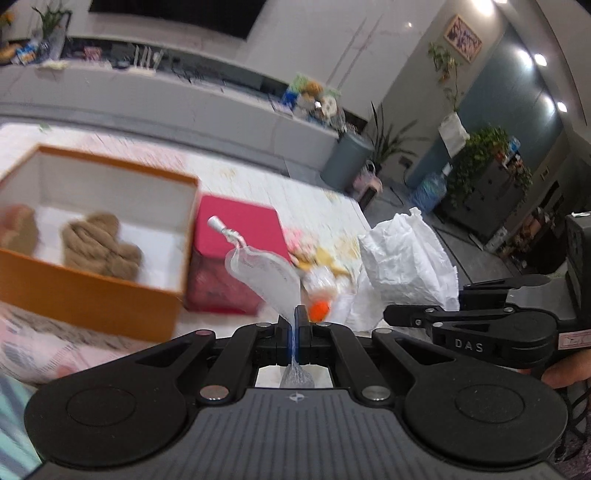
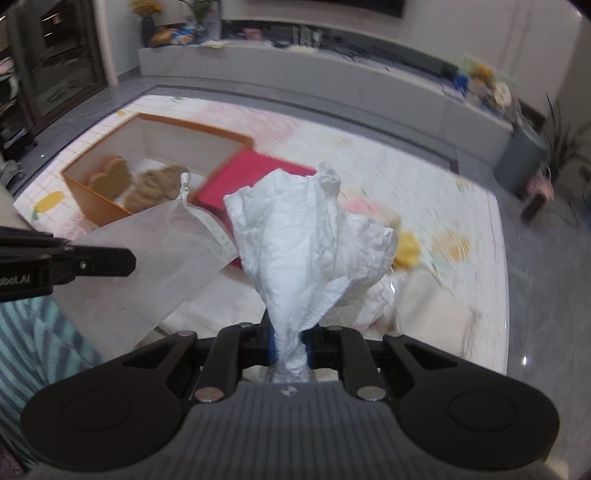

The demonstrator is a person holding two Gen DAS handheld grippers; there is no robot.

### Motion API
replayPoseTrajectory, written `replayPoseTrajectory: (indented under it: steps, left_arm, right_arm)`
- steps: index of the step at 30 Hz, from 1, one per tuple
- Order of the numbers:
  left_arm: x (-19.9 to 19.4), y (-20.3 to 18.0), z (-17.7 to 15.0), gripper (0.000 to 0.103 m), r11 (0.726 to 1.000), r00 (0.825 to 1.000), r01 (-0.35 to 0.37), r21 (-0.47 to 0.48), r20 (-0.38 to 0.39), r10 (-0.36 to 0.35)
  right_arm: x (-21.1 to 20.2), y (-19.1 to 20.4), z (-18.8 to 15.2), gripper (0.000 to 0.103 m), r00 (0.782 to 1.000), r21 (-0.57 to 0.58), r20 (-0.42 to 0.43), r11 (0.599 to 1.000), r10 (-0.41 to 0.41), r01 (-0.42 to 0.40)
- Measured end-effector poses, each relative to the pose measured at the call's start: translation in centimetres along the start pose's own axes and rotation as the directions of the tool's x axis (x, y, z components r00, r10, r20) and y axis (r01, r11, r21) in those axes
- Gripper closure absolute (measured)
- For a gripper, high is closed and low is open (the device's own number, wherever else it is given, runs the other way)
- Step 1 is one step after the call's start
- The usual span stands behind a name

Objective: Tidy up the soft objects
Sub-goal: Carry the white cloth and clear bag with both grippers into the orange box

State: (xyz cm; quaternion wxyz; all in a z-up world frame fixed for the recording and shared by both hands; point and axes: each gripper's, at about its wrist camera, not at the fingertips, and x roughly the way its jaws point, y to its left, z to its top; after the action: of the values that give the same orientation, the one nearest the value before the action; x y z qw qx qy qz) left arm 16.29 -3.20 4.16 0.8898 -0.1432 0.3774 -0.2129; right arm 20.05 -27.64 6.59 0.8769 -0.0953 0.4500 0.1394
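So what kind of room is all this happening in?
Probably a home living room: a long low media bench under a dark screen, potted plants, and a patterned floor mat.

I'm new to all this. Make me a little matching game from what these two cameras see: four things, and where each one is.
Things:
1. mesh pouch
2. white crumpled bag
3. brown plush toy
4. pink box

Places:
A. inside the orange box
B. pinched in the left gripper
C. right beside the orange box
D. pinched in the right gripper

Pairs: 1-B, 2-D, 3-A, 4-C
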Motion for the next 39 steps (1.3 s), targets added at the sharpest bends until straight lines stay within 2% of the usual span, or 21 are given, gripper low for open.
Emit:
replayPoseTrajectory:
  steps: [8, 16, 21, 24, 28, 32, 35, 39]
  left_arm:
    - [-3.6, 3.8, 3.4, 0.102, 0.996, 0.99, -0.093, -0.008, 0.109, 0.093]
    - [-6.6, 6.6, 6.9, 0.102, 0.982, 0.96, -0.191, -0.004, 0.208, 0.187]
    - [-6.5, 7.7, 8.8, 0.102, 0.973, 0.946, -0.231, 0.002, 0.236, 0.224]
    - [-5.3, 8.9, 9.2, 0.102, 0.964, 0.941, -0.265, 0.015, 0.222, 0.255]
    - [-2.8, 11.2, 9.1, 0.102, 0.952, 0.942, -0.305, 0.037, 0.163, 0.295]
    - [0.1, 14.3, 8.7, 0.102, 0.943, 0.942, -0.329, 0.053, 0.088, 0.324]
    - [2.2, 16.2, 8.4, 0.102, 0.943, 0.944, -0.33, 0.045, 0.026, 0.329]
    - [4.5, 17.7, 8.2, 0.102, 0.943, 0.943, -0.33, 0.041, -0.027, 0.332]
  right_arm:
    - [-2.9, 5.5, 5.7, 0.091, 0.993, -0.138, 0.114, 0.99, 0.027, -0.011]
    - [-5.0, 10.1, 11.8, 0.091, 0.969, -0.245, 0.235, 0.969, 0.081, -0.022]
    - [-5.4, 12.0, 15.4, 0.091, 0.95, -0.282, 0.285, 0.959, 0.127, -0.043]
    - [-3.0, 13.0, 16.6, 0.091, 0.958, -0.308, 0.251, 0.95, 0.135, -0.053]
    - [2.6, 13.8, 16.8, 0.091, 0.977, -0.334, 0.151, 0.938, 0.15, -0.093]
    - [8.8, 14.2, 16.4, 0.091, 0.991, -0.353, 0.048, 0.93, 0.125, -0.1]
    - [13.7, 13.9, 16.4, 0.091, 0.995, -0.346, -0.038, 0.933, 0.093, -0.1]
    - [19.0, 13.2, 16.5, 0.091, 0.989, -0.325, -0.137, 0.941, 0.052, -0.094]
